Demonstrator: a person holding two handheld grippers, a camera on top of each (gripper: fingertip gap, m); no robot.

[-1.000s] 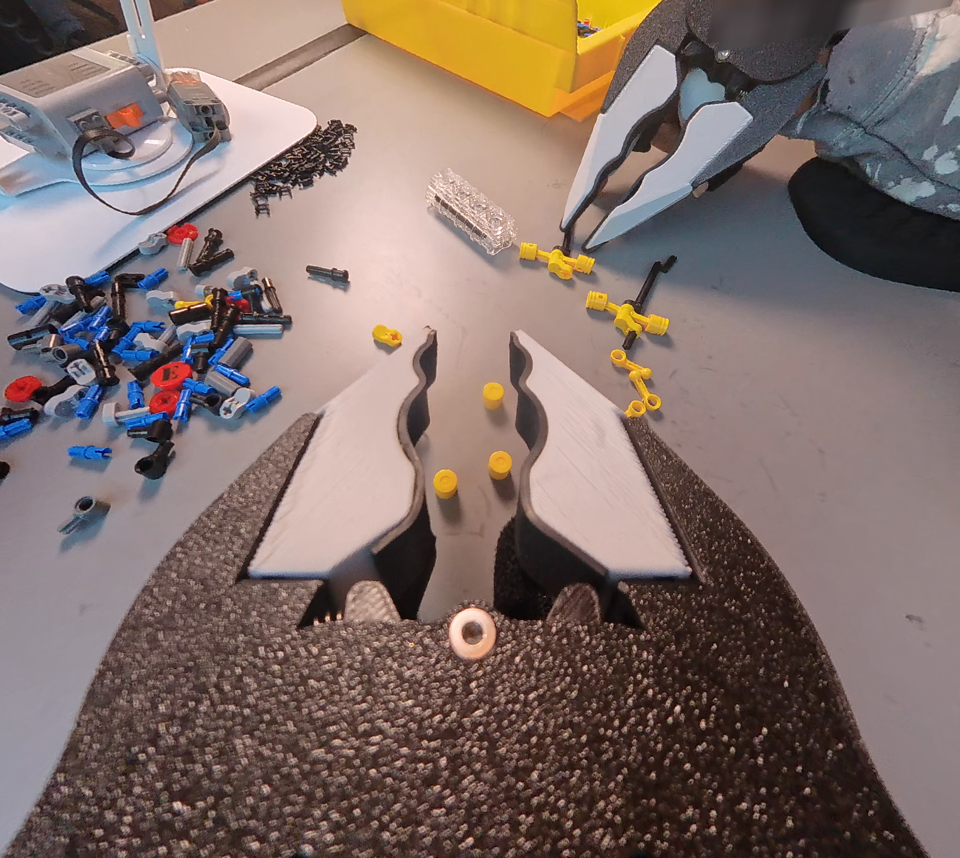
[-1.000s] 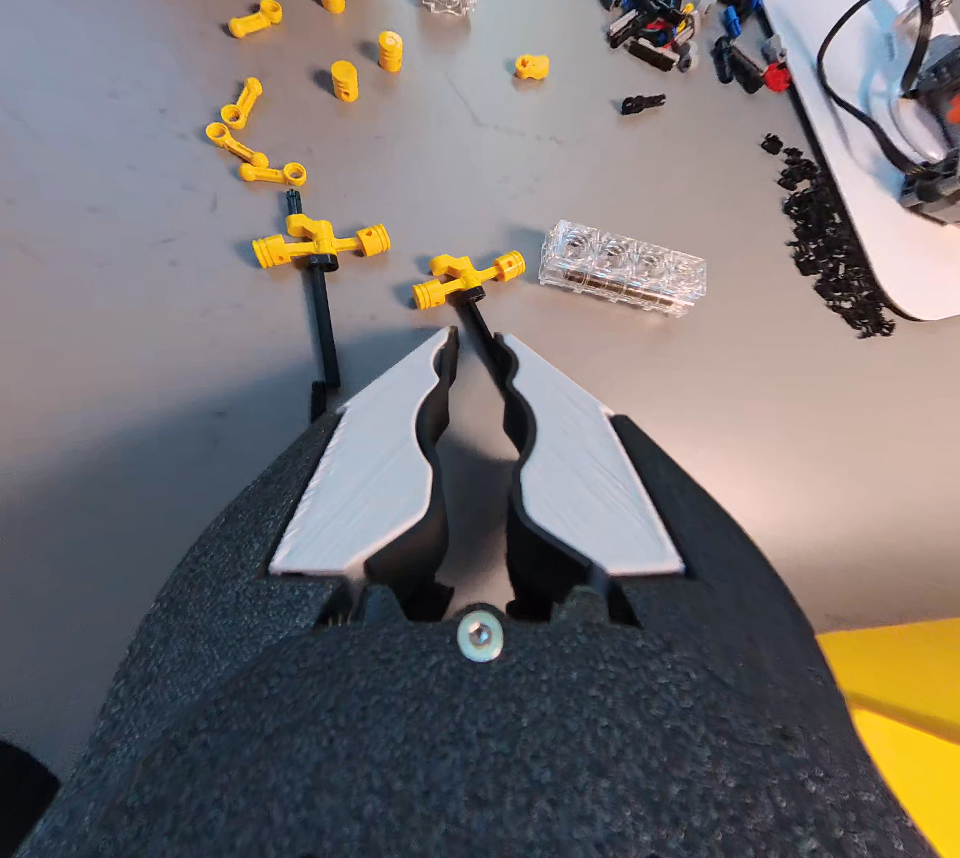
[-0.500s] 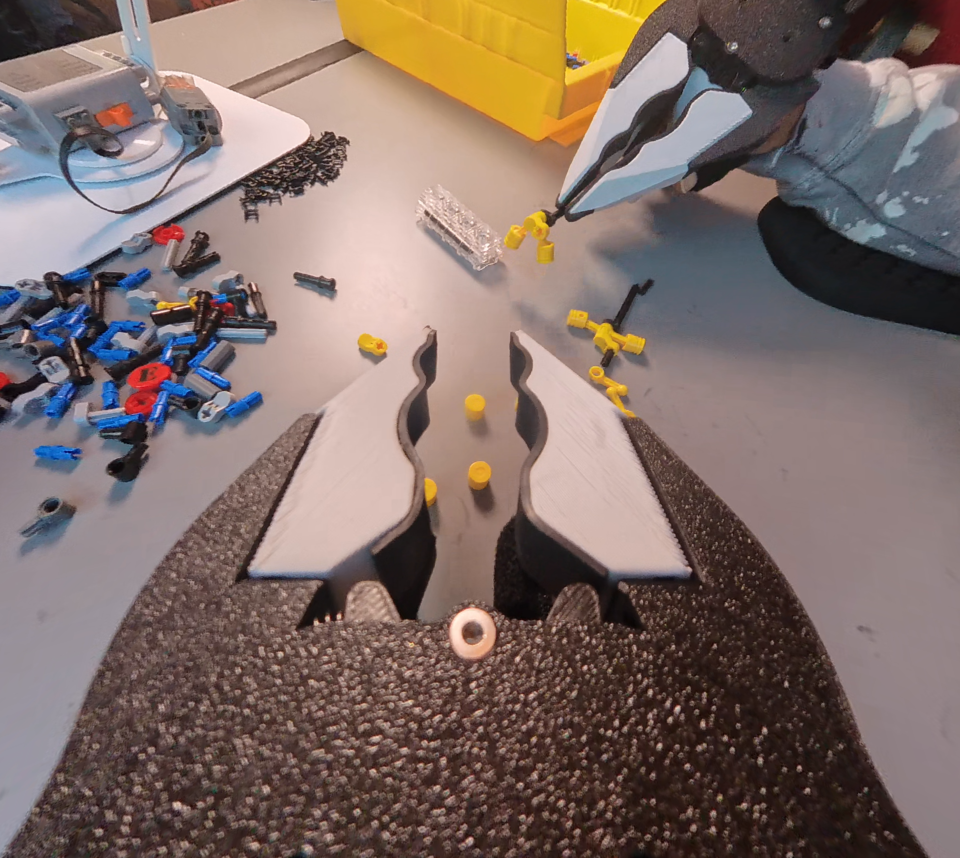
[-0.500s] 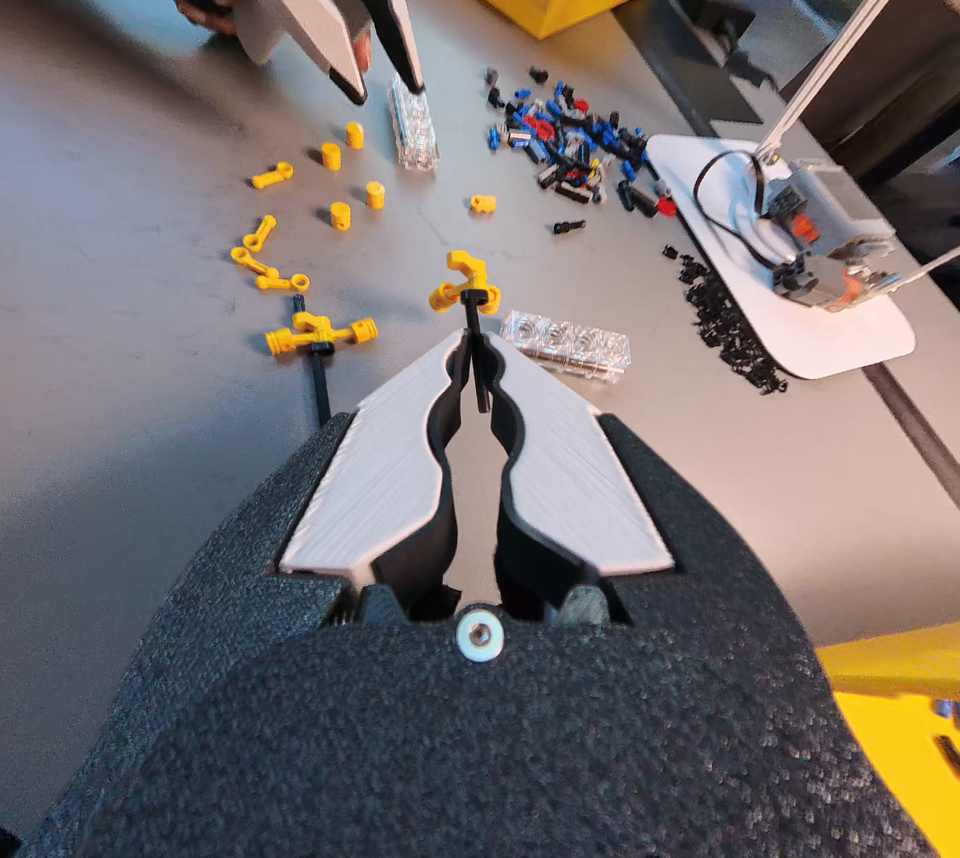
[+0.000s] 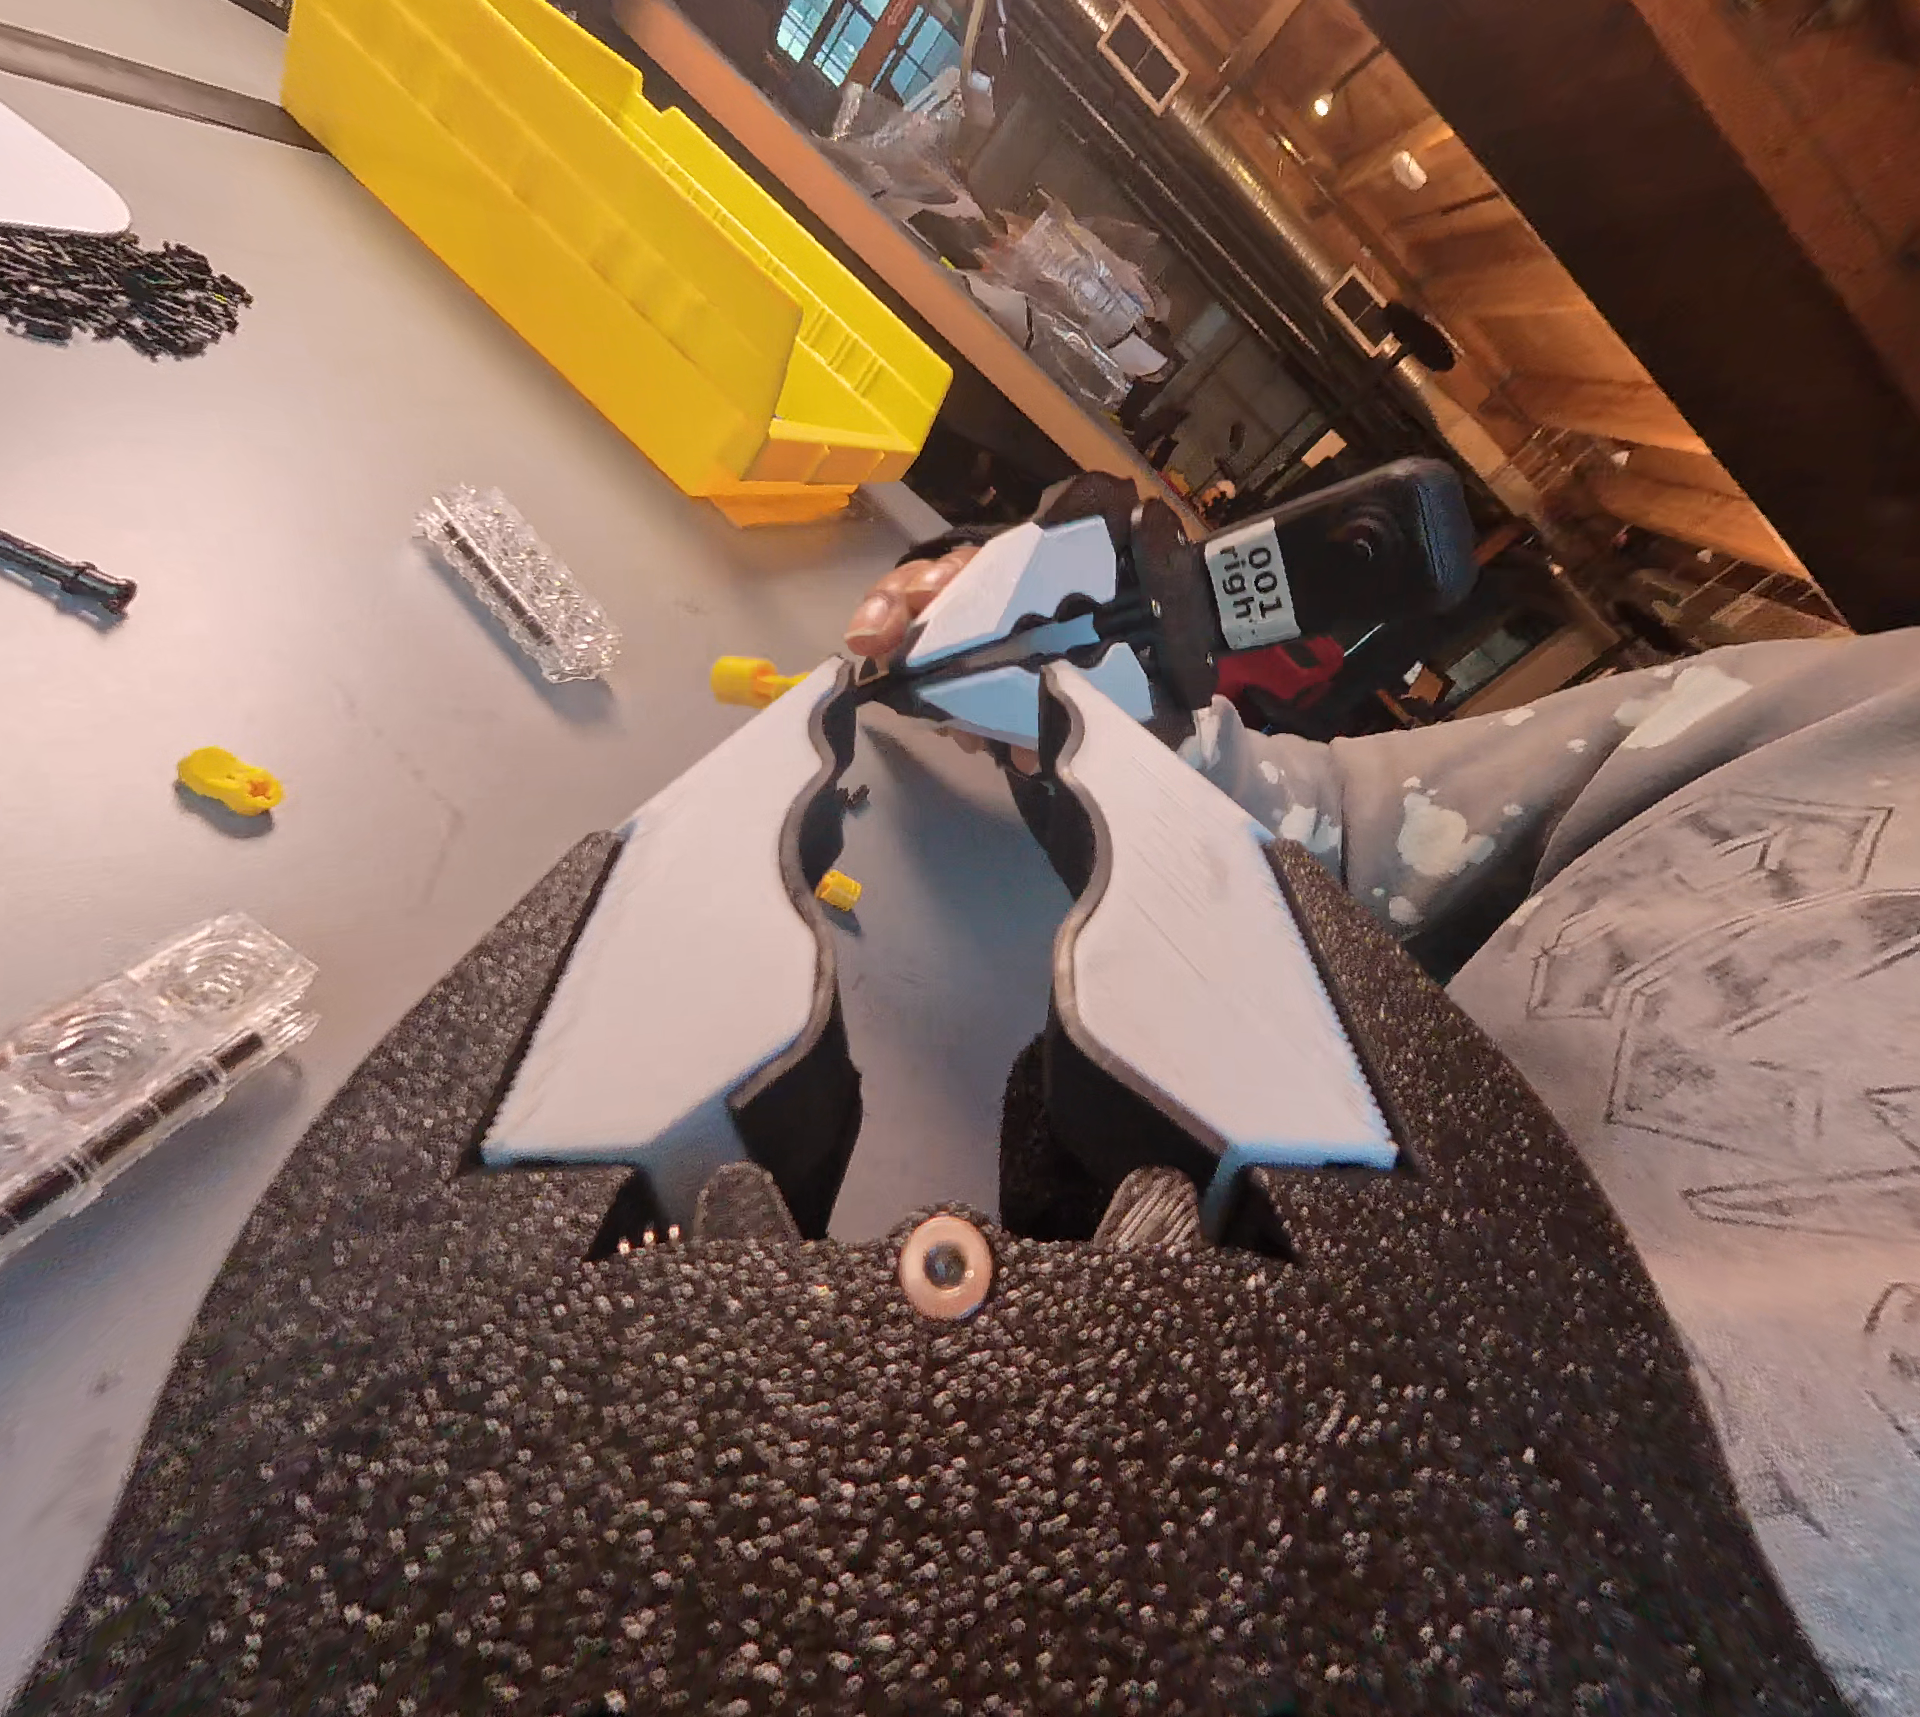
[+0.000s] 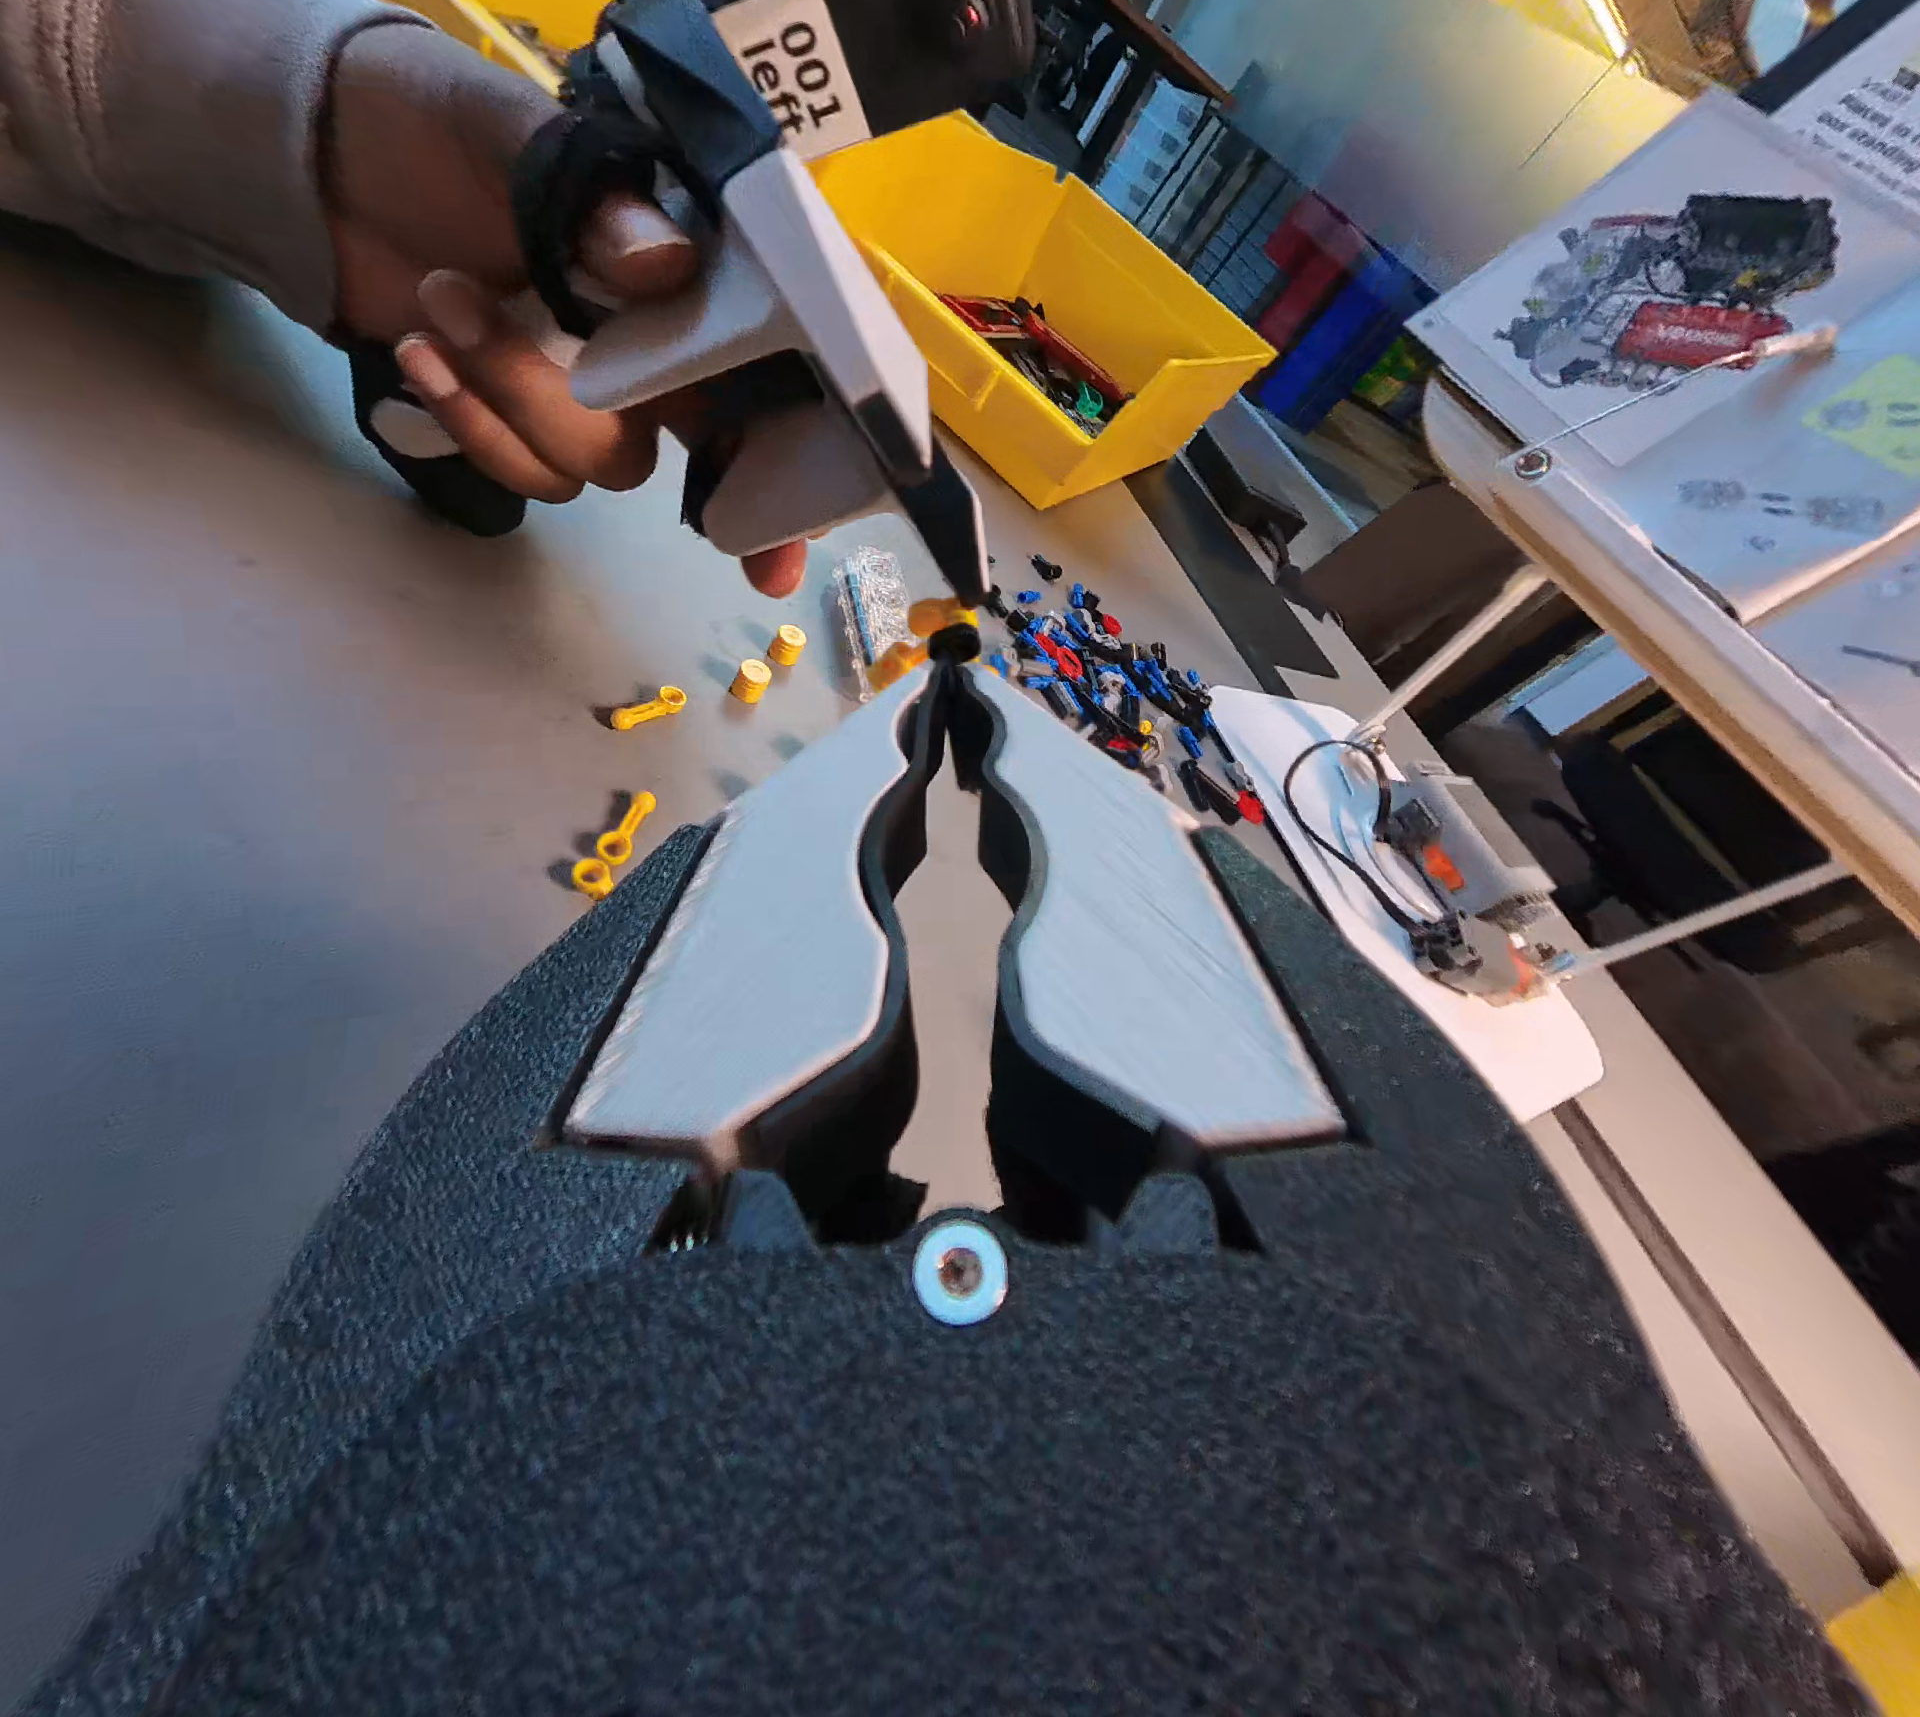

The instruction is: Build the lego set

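My right gripper (image 6: 951,685) is shut on a black axle that carries a yellow cross piece (image 6: 940,620) at its far end, and holds it above the grey table (image 6: 260,732). My left gripper (image 5: 940,696) is open and empty, tilted up toward the right gripper (image 5: 914,670). The right gripper's tip lies between the left gripper's fingertips. In the right wrist view a hand holds the left gripper, and one finger (image 6: 862,358) touches the yellow piece from above. The yellow piece (image 5: 743,680) sticks out beside the left finger.
Two clear bricks (image 5: 520,587) (image 5: 135,1075), a yellow connector (image 5: 229,779) and a yellow bush (image 5: 837,890) lie on the table. Yellow bins (image 5: 582,233) (image 6: 1039,233) stand behind. A pile of small parts (image 6: 1101,680), yellow rods (image 6: 649,709) and a white plate with a motor (image 6: 1455,992) lie right. Only a small space, under 4 cm, lies between the two pairs of fingers. From either gripper's tips it is about 12 cm to the yellow connector (image 5: 229,779).
The right gripper shut on the axle, lifted it off the table and swung toward the left gripper. The left gripper rose, tilted up and met the axle's yellow end.
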